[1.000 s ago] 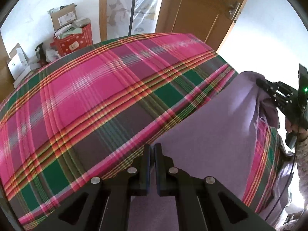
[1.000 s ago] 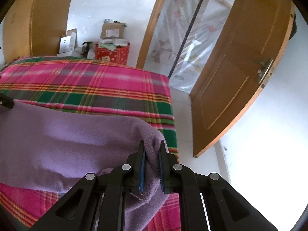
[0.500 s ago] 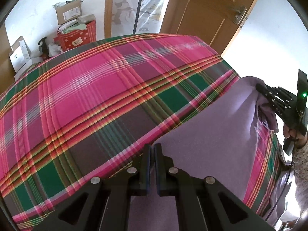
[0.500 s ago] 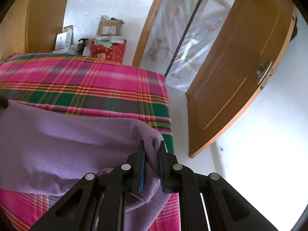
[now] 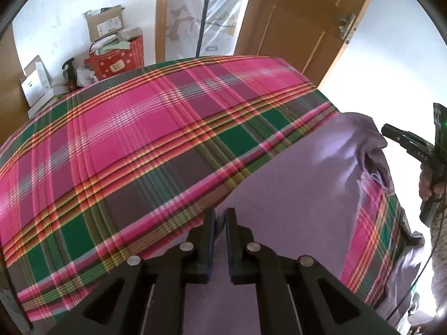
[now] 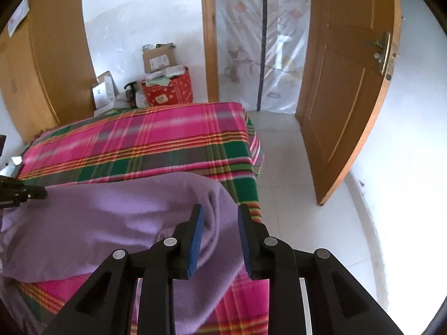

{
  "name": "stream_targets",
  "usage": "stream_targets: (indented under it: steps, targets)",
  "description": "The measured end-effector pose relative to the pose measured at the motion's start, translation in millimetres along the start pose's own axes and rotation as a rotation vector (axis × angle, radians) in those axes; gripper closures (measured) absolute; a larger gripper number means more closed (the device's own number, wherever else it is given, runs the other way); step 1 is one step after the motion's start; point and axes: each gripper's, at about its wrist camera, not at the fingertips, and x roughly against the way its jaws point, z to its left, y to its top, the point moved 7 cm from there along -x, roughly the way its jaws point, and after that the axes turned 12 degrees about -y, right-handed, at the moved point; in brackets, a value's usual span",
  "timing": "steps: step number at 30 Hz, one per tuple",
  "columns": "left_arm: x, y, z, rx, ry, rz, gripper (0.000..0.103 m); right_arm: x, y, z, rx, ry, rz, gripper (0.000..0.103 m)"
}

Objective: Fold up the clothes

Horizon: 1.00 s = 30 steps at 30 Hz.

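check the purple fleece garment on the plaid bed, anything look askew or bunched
Yes: the purple fleece garment is bunched into soft ridges at its corner between the right gripper fingers, which have just opened, and its edge droops over the near side of the pink and green plaid bedspread.

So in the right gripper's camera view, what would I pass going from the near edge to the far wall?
right gripper → purple garment → plaid bedcover → red box → cardboard box

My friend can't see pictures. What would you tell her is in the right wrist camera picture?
The right gripper hangs open just above a purple garment, its jaws having just opened and its blue pads clear of the cloth. The garment lies on a bed with a pink and green plaid cover; a wooden door stands open to the right.
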Motion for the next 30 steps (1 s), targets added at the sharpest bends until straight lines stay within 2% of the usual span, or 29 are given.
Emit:
stream_targets:
  steps: [5,7,10,13,14,16,19,22,28,30]
  targets:
    - [1.5,-6.7,-36.8,-0.071,-0.052,0.016,0.091,7.3,-16.0,-11.0,-0.018,0.019,0.036,0.076]
    - [-0.6,-9.3,-54.5,-0.112,-0.061,0.032,0.09,7.6,-26.7,-11.9,-0.035,0.051,0.065,0.075]
    - [-6.9,-13.1,-77.4,-0.159,-0.076,0.053,0.088,11.8,-45.6,-7.6,-0.054,0.12,0.095,0.065]
    - [-20.0,-18.3,-98.1,-0.199,-0.068,0.086,0.087,22.6,-57.6,3.6,-0.023,0.155,0.061,0.057]
    - [-25.9,-20.9,-103.9,-0.205,-0.073,0.098,0.087,26.9,-59.0,8.1,-0.003,0.151,0.042,0.051]
    - [-38.2,-25.3,-116.2,-0.226,-0.084,0.118,0.086,34.5,-60.1,19.4,0.038,0.146,0.003,0.047]
    - [-53.6,-31.1,-130.5,-0.252,-0.079,0.141,0.086,36.3,-62.2,37.7,0.109,0.153,0.0,0.047]
    - [-64.0,-33.3,-138.3,-0.247,-0.093,0.157,0.086,30.3,-65.3,49.1,0.178,0.104,0.01,0.047]
    - [-72.7,-32.2,-142.9,-0.235,-0.088,0.155,0.086,13.6,-69.6,44.5,0.183,0.042,0.04,0.047]
    - [-73.7,-32.5,-142.9,-0.234,-0.087,0.156,0.085,9.2,-70.0,42.6,0.188,0.011,0.043,0.051]
